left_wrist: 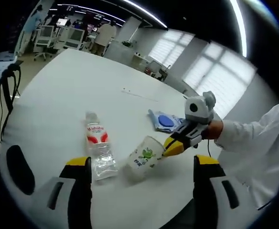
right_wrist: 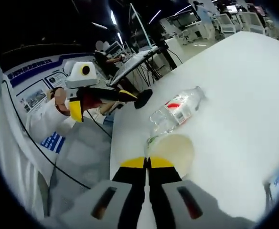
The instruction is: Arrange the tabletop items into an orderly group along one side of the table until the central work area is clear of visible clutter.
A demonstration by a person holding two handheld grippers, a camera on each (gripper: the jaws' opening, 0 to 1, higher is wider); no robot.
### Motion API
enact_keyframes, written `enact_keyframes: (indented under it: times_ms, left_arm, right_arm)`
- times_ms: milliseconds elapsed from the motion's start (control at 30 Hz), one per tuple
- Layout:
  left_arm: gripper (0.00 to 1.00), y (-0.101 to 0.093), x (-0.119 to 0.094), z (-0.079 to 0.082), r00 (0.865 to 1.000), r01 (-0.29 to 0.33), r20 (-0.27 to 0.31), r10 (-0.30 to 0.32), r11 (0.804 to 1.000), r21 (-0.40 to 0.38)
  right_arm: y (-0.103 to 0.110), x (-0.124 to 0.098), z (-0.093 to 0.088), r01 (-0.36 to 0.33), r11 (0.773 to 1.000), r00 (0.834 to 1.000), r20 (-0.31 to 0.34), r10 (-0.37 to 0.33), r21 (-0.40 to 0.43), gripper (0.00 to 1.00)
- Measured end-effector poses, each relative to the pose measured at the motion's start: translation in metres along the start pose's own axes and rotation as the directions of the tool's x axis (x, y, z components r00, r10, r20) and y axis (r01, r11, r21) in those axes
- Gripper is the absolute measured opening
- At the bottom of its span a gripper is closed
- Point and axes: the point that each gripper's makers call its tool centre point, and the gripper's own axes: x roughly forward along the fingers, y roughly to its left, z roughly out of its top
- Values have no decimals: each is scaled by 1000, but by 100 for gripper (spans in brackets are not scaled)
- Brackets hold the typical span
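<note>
Our right gripper [left_wrist: 174,147] fingers grip the cup [left_wrist: 143,163] rim beside the bottle [left_wrist: 97,150]; left gripper [left_wrist: 142,174] open; next, carry it sideward.

On the table [left_wrist: 58,90], the bottle [left_wrist: 97,148] lies beside the cup [left_wrist: 143,160]; a pouch [left_wrist: 164,121], apparently, lies beyond.

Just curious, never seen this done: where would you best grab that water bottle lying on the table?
Probably around the bottle's ribbed clear body, below the red label. It lies flat on its side, cap pointing away, so the left claw should come down from above, jaws straddling its width.
</note>
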Motion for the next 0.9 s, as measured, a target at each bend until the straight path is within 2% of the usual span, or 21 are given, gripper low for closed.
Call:
enact_keyframes:
  times_ms: [200,333,467,733,900]
  left_arm:
    - [90,-5,2,3,1000,17,1,-17,1000,8]
    - [91,-7,3,3,1000,15,-12,-15,999,32]
    - [91,-11,4,6,1000,29,-1,-29,999,28]
    - [90,-13,5,7,999,38,-7,-38,998,41]
    - [90,-11,5,5,999,37,-6,-37,999,38]
  right_arm:
    - [-8,-22,8,53,998,999,2,-53,-37,0]
    - [-20,-42,14,113,991,994,-2,-114,-71,0]
    - [-30,-57,20,146,985,989,-3,-147,-89,0]
    - [-51,-87,37,217,965,975,-15,-222,-148,0]
    - [-60,-99,47,249,948,965,-36,-261,-197,0]
